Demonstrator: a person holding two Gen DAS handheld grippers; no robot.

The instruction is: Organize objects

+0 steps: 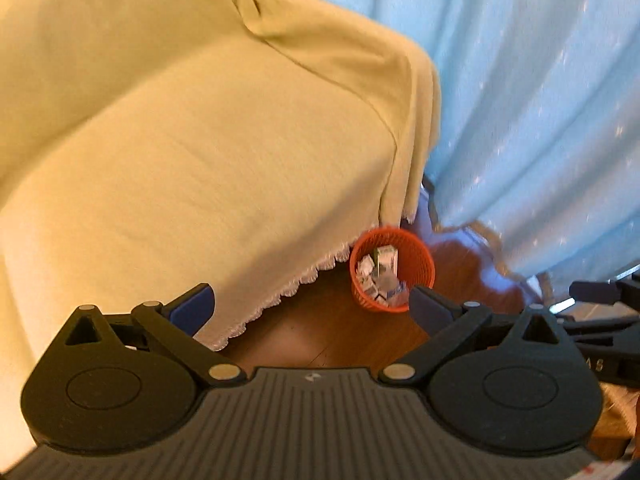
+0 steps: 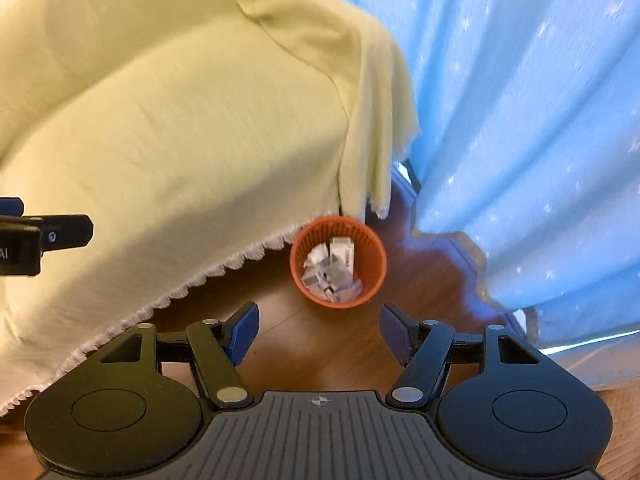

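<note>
My grippers: black bodies, blue finger pads (image 2: 244,334). Basket (image 2: 376,276): orange mesh. Contents (image 2: 332,272): white and grey, possibly printed cartons. Cloth (image 2: 180,140): pale yellow, scalloped whitish edging. Curtain (image 2: 520,120): light blue with white flecks. Floor (image 2: 320,344): reddish-brown wood.

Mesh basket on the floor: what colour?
Orange basket; clearest in the right wrist view.

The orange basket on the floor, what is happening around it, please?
A person holds two grippers above the orange basket, which stands on the wooden floor beside a sofa under a yellow cover. The basket holds white crumpled items. The left gripper and right gripper are open and empty.
</note>
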